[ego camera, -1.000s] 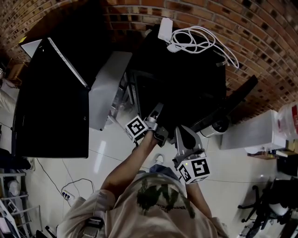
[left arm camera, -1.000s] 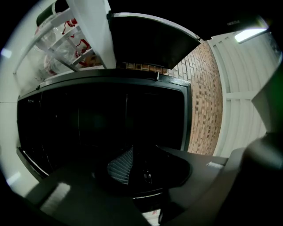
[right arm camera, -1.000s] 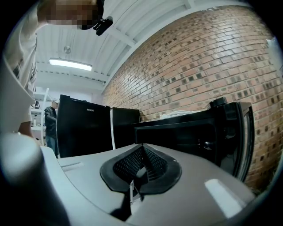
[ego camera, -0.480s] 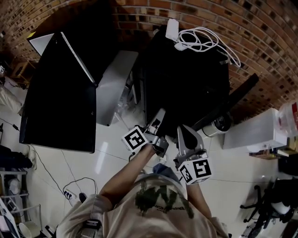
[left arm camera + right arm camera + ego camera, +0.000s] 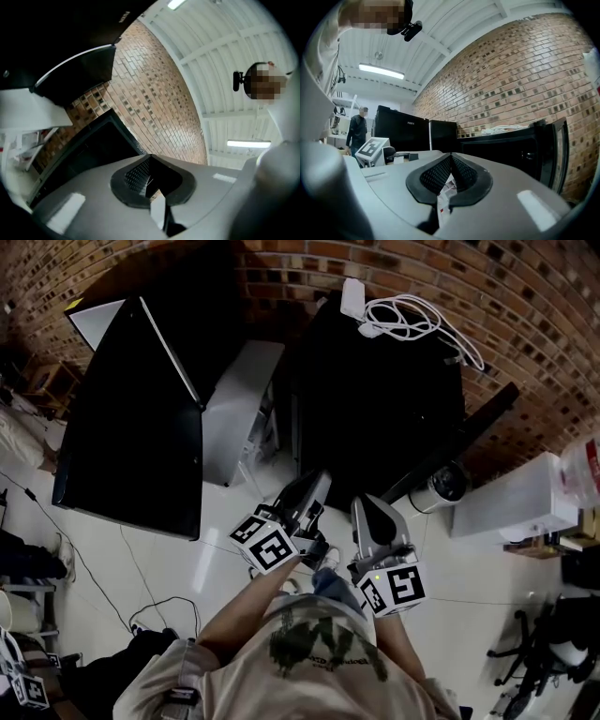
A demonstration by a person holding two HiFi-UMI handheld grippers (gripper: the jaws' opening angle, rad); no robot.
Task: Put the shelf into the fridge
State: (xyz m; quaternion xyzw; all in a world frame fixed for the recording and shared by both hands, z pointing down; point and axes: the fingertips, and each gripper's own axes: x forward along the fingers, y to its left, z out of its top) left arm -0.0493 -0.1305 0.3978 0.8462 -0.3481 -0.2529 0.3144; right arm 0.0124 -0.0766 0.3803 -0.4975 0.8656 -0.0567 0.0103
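The small black fridge (image 5: pixel 375 399) stands against the brick wall, its door (image 5: pixel 239 409) swung open to the left with the grey inner side showing. Its inside is dark and I cannot make out the shelf there. My left gripper (image 5: pixel 314 486) hovers in front of the opening; its jaws have just been closing and now meet with nothing between them (image 5: pixel 149 157). Just to its right, my right gripper (image 5: pixel 364 507) points at the fridge, jaws together and empty (image 5: pixel 451 155). The dark fridge opening (image 5: pixel 89 154) lies ahead in the left gripper view.
A large black cabinet (image 5: pixel 122 427) stands left of the open door. A white cable and adapter (image 5: pixel 412 320) lie on the fridge top. A black panel (image 5: pixel 469 442) juts out at the right, near a white box (image 5: pixel 511 502). Cables (image 5: pixel 150 615) trail on the floor.
My left gripper has drawn back from the fridge toward the person's body and rolled, so its marker cube now faces up. The right gripper has pulled back a little.
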